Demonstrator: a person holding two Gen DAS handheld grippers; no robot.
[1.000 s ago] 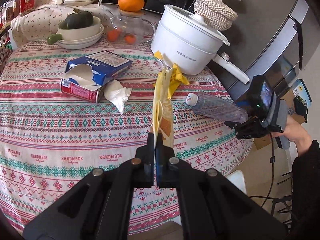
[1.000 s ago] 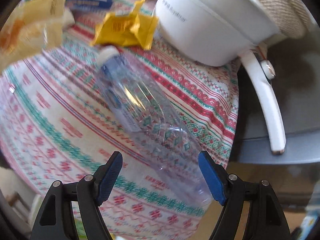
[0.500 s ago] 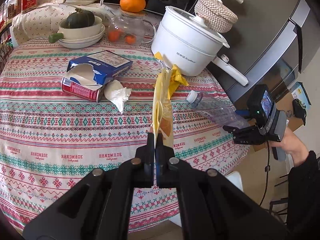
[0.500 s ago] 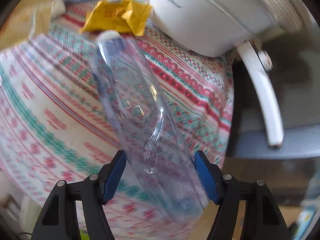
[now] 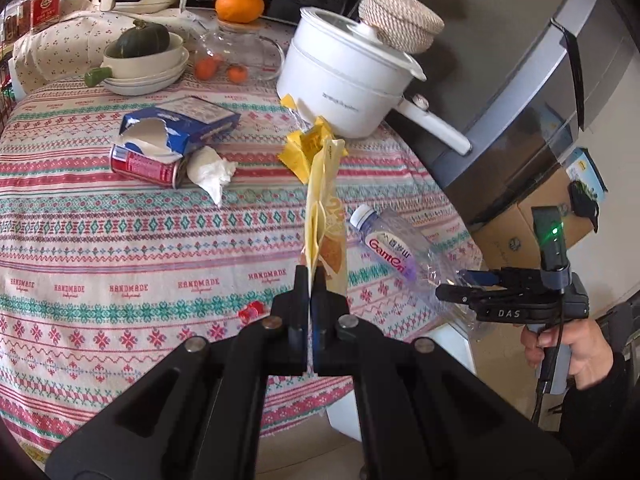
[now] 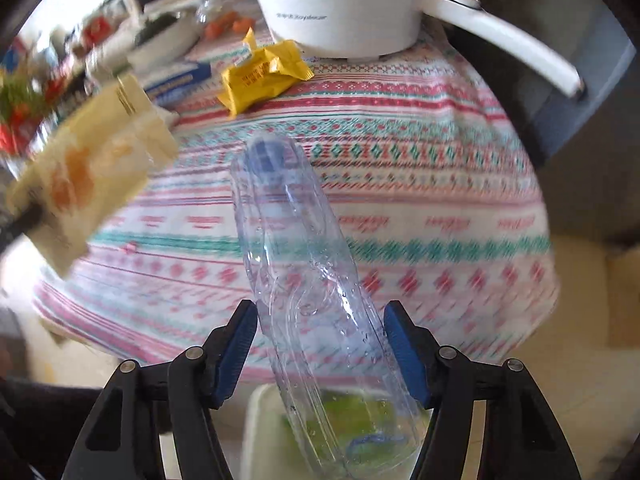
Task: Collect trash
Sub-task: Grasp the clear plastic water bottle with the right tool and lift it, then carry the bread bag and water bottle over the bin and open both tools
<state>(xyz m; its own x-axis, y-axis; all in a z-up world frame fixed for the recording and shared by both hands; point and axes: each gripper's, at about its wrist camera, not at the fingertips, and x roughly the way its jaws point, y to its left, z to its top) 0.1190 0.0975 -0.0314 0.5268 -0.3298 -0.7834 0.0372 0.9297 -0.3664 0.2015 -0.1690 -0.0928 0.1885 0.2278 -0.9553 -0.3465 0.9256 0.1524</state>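
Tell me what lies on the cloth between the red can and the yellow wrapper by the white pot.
In the left wrist view, a crumpled white tissue lies beside the red can; from there to the yellow wrapper only bare patterned tablecloth shows.

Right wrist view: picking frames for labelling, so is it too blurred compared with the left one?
Right wrist view: patterned tablecloth and pale yellow wrapper smear with motion; clear plastic bottle stays fairly sharp. Left wrist view: crisp, only fisheye bending at edges.
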